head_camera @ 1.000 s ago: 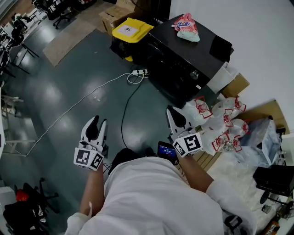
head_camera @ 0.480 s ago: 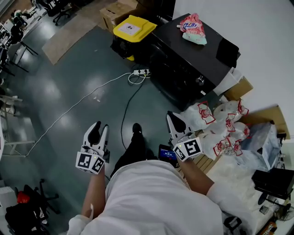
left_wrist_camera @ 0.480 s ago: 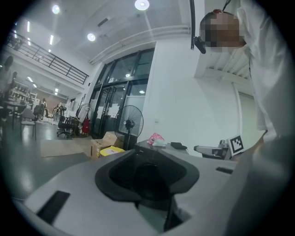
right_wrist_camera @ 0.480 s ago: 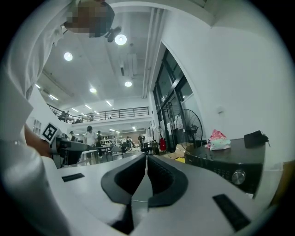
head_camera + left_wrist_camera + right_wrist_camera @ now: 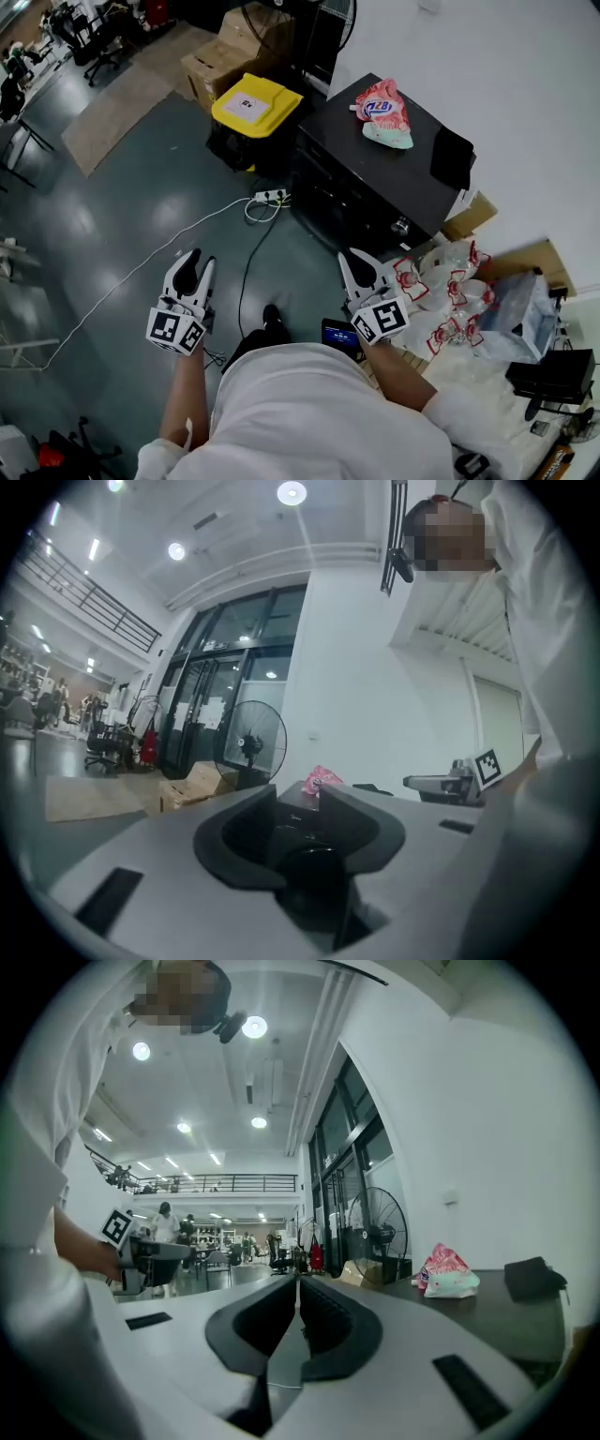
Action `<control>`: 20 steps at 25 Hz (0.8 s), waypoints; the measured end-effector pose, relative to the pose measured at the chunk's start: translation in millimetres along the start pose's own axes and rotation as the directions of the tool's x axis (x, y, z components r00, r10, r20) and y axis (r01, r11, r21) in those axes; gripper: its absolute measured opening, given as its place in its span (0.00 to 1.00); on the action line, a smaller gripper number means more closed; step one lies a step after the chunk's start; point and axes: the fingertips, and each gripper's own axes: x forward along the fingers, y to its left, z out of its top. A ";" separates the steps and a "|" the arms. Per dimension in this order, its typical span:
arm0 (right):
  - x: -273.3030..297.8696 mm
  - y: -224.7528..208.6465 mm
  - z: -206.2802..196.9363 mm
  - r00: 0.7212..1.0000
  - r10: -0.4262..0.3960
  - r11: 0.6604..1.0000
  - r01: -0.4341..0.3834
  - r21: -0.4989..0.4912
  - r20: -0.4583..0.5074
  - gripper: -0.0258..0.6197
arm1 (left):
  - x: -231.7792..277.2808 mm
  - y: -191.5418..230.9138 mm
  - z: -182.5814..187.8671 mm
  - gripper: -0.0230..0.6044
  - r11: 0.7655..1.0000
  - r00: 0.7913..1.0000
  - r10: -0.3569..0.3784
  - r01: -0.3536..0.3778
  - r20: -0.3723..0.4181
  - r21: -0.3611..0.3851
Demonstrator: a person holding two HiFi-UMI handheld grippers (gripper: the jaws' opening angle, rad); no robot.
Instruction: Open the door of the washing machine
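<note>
The left tool (image 5: 194, 259) is held level above the grey floor (image 5: 112, 216), touching nothing. In the left gripper view its jaws stand a narrow way apart with nothing between them. The cube at its back carries black-and-white square markers.

Ahead of it a white cable (image 5: 141, 267) runs across the floor to a power strip (image 5: 267, 196). Behind that is a bin with a yellow lid (image 5: 255, 105); the lid has a white label whose print is too small to read.

The right tool (image 5: 360, 262) is also held level and free. In the right gripper view its jaws meet at the tips, leaving only a thin slit, and they grip nothing.

The washing machine (image 5: 370, 187) stands just ahead of the right tool, with its back against the white wall (image 5: 487, 66). It is a black box with a flat dark top and a small silvery knob (image 5: 401, 226) near its right front corner. The front is too dark to make out the door's outline. Neither tool touches it.

On its top lie a pink packet (image 5: 382, 111), with blue lettering I cannot read, and a black object (image 5: 454, 157). Clear plastic bags (image 5: 450, 291) with red marks are heaped to the right.
</note>
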 end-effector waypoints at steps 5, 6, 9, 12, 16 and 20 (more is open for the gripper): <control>44.3 -24.5 5.9 0.998 -0.070 0.997 0.070 -0.013 0.012 0.10 | 55.1 44.2 7.1 0.26 0.998 0.998 -0.068 0.068 0.011 0.011; 51.0 -28.8 4.3 0.996 -0.088 0.996 0.088 -0.015 0.010 0.10 | 65.5 52.7 4.1 0.26 0.997 0.997 -0.083 0.083 0.007 0.006; 67.0 -40.3 -3.0 0.992 -0.125 0.992 0.125 -0.015 -0.007 0.10 | 95.6 70.5 -8.0 0.26 0.993 0.994 -0.111 0.111 -0.011 -0.027; 76.6 -52.0 -18.1 0.988 -0.145 0.989 0.145 -0.006 -0.049 0.10 | 121.2 72.7 -17.9 0.26 0.988 0.988 -0.151 0.150 -0.022 -0.045; 106.0 -76.0 -33.4 0.984 -0.165 0.986 0.166 0.008 -0.065 0.10 | 163.6 81.8 -35.9 0.26 0.976 0.975 -0.211 0.207 -0.066 -0.065; 147.8 -107.9 -42.2 0.984 -0.174 0.984 0.175 0.031 -0.045 0.10 | 213.8 87.4 -40.4 0.26 0.964 0.959 -0.266 0.263 -0.100 -0.034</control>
